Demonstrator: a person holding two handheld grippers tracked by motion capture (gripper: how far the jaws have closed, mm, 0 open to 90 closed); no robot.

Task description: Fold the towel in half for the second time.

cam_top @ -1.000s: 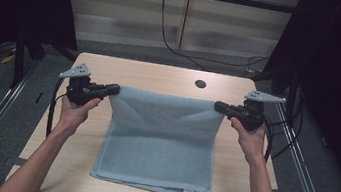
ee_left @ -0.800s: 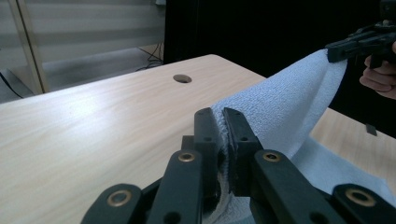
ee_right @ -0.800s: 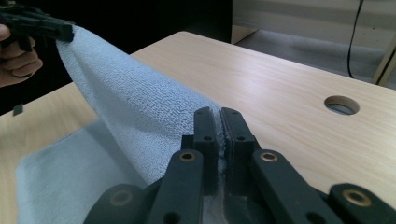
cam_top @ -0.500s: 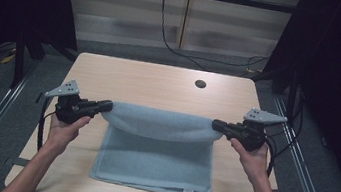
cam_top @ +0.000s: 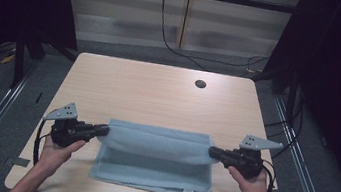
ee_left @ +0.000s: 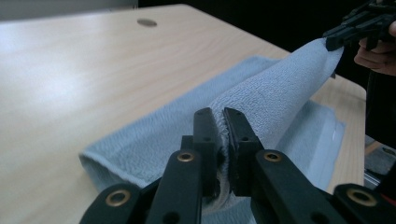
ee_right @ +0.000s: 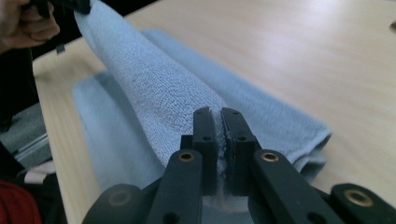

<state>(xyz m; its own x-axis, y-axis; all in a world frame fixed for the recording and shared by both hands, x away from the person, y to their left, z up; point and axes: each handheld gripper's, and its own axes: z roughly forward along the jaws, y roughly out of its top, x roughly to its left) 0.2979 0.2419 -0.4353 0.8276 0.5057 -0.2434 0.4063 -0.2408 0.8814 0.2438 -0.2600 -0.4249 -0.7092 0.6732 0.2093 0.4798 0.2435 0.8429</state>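
The fingers (ee_left: 219,123) of the left gripper (cam_top: 101,129) and right gripper (cam_top: 212,153) are clamped on corners of the pale blue terry towel (cam_top: 154,159), folded mid-tabletop (cam_top: 158,94). Both corners should be lowered evenly, edges aligned.

Light blue towel (cam_top: 154,162), terry, half-folded on table's near part; upper layer lifted taut by corners.

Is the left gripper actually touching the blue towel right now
Touching. The left gripper view shows the left gripper with both black jaws closed on a fold of the blue towel, terry cloth pinched between them.
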